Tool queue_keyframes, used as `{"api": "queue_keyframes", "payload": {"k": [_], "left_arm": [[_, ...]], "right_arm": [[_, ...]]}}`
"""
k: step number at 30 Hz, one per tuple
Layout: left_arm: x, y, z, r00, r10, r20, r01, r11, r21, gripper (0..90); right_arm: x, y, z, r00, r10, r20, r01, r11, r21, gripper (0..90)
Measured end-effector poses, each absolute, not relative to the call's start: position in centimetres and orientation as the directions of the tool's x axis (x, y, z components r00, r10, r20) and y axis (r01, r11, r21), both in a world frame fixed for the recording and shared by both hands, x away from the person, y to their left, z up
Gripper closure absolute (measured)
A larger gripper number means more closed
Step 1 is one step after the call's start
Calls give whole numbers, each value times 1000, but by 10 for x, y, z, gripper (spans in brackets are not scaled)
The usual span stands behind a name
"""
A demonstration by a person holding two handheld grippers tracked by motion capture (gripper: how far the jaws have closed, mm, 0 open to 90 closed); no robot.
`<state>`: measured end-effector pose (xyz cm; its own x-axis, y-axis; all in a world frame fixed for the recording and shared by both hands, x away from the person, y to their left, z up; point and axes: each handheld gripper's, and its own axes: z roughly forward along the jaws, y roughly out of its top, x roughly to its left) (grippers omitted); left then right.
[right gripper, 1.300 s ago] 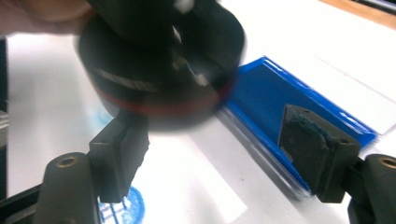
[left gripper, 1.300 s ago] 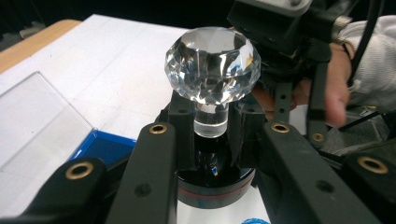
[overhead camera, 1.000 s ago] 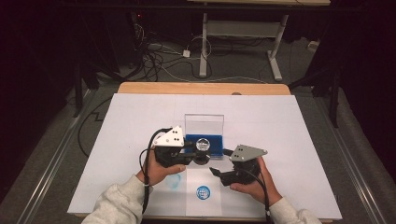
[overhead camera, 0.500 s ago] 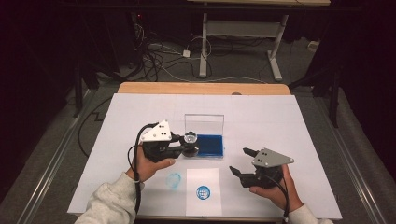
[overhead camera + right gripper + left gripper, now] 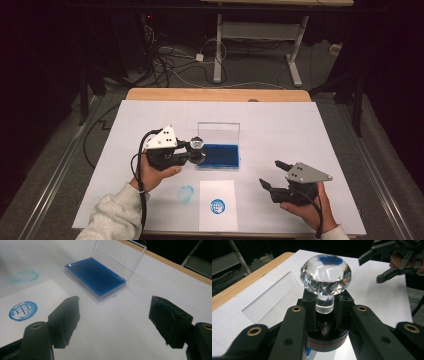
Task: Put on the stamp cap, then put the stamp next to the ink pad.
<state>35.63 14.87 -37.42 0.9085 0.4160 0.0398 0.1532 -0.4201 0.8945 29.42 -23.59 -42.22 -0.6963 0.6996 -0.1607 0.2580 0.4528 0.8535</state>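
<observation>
A stamp with a faceted clear knob point(image 5: 324, 273) and a black round base is clamped by its stem in my left gripper point(image 5: 324, 312), which is shut on it. In the high view that stamp point(image 5: 197, 145) hangs at the left edge of the open blue ink pad point(image 5: 219, 155), in my left gripper point(image 5: 196, 150). My right gripper point(image 5: 269, 172) stands open and empty over the table's right front. From the right gripper view point(image 5: 113, 317) its jaws frame bare table in front of the ink pad point(image 5: 96, 277). A white paper point(image 5: 217, 220) carries a round blue print point(image 5: 217, 205).
The ink pad's clear lid point(image 5: 218, 134) stands upright behind it. A faint blue ring smudge point(image 5: 186, 192) marks the table left of the paper. The white table cover point(image 5: 300, 130) ends in a wooden strip at the far edge. Cables lie on the floor beyond.
My right gripper has drawn away from the stamp and moved to the right front of the table. My left gripper has shifted slightly left and farther away with the stamp in it.
</observation>
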Motion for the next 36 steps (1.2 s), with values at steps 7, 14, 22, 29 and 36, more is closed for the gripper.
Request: {"api": "queue_keyframes", "payload": {"k": [7,14,22,29,36], "left_arm": [[358,155,-373,895,442,60,151,-427,891,727],[359,161,-372,880,469,73,152,-424,893,727],[363,167,-377,863,498,91,160,-439,884,726],[372,172,-385,846,524,98,180,-454,873,727],[377,173,-398,834,543,95,216,-481,850,726]], "right_arm": [[289,-246,-424,-673,723,-158,271,440,856,252],[286,-251,-424,-661,733,-159,272,432,860,252],[285,-252,-420,-645,744,-174,256,424,869,245],[283,-255,-419,-631,752,-191,238,421,875,209],[281,-254,-418,-629,755,-185,234,411,881,196]]}}
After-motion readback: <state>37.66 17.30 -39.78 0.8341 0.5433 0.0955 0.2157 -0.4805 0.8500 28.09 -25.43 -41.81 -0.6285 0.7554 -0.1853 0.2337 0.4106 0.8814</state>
